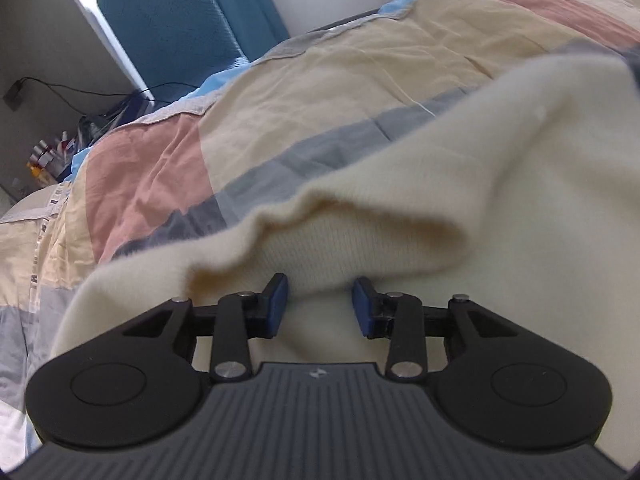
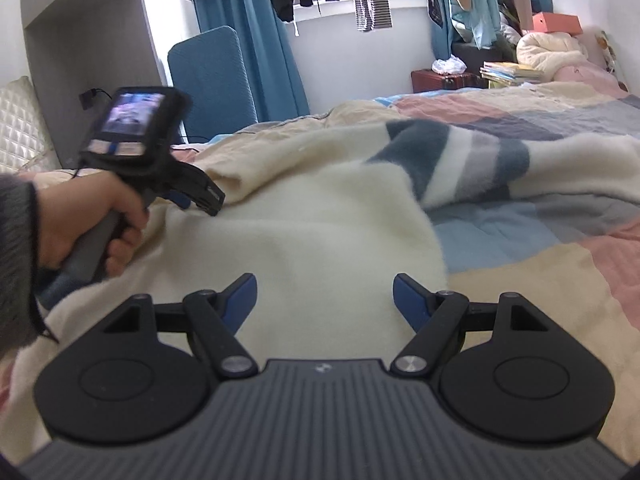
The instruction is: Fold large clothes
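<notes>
Sweater [image 1: 460,184]: cream knit, spread across the quilted bed [image 1: 320,80] for folding
Left jaws [image 1: 319,306]: half-spread around a raised hem fold, pads not yet pinching
Right jaws [image 2: 324,300]: spread wide, empty, over the sweater's near edge, ready to help

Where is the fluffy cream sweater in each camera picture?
Left wrist view: the cream sweater fills the lower right, a fold of it bunched between the blue pads of the left gripper.
Right wrist view: the sweater lies across the middle, its striped part toward the upper right, ahead of the right gripper.
Shared landmark: the blue padded chair beyond the patchwork quilt.
</notes>
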A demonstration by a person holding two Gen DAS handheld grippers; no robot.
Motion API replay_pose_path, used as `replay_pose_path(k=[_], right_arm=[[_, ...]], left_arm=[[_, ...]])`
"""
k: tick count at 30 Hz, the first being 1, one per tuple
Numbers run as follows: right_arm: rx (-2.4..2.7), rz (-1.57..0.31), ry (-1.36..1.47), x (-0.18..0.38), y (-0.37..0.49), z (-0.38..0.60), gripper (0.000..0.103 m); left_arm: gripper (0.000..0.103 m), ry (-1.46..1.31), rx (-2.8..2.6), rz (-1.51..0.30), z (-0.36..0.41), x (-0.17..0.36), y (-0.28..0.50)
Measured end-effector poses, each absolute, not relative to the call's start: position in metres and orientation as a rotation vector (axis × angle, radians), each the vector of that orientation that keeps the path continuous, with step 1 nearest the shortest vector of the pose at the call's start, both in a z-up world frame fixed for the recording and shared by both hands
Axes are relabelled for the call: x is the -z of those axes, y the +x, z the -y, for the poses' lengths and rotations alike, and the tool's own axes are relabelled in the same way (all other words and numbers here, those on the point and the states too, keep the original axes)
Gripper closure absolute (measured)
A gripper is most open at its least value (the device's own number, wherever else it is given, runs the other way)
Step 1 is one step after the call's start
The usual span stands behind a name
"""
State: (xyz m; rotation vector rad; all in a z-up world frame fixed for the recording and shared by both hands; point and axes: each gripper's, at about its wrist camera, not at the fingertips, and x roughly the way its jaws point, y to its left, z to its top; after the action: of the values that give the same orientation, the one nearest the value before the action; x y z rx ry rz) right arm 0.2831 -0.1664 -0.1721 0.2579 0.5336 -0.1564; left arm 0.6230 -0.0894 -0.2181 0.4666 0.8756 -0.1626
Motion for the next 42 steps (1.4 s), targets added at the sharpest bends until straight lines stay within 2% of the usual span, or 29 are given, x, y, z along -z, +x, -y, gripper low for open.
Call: replay_pose_path(k=[5,11,15,22,24,29,36,41,42], right_arm=[[0.146,-0.539,0.271,0.176,0.285,0.168,0.026],[0.127,-0.549,0.282,0.182,0.291,0.168,0.026],[0.118,-0.547,0.264,0.182,0.292,0.165,0.024],[0.103,-0.519,0.220,0.173,0.283,0.156,0.026],[0.093,-0.507,0.213,0.168,0.276,0.154,0.026],[0.085,-0.508,0.206,0.157,0.257,0.155,0.026],[0.074,-0.567,0.175,0.147,0.222,0.152,0.026],[0.067,-0.612,0.229,0.142,0.194,0.159,0.026],[0.066,-0.630,0.233,0.142,0.191,0.160,0.024]], left_arm=[[0.062,0.436,0.045,-0.709,0.085,0.200,0.654],[0.061,0.372,0.038,-0.757,0.075,0.202,0.679],[0.052,0.277,0.068,-0.765,0.061,0.182,0.662],[0.046,0.141,0.070,-0.774,0.024,0.113,0.566],[0.038,0.140,0.031,-0.783,0.010,0.095,0.531],[0.037,0.120,-0.058,-0.821,-0.031,0.071,0.433],[0.035,-0.070,-0.063,-0.939,-0.072,0.088,0.299],[0.031,-0.102,-0.106,-1.000,-0.083,0.118,0.239],[0.031,-0.124,-0.115,-1.019,-0.086,0.125,0.232]])
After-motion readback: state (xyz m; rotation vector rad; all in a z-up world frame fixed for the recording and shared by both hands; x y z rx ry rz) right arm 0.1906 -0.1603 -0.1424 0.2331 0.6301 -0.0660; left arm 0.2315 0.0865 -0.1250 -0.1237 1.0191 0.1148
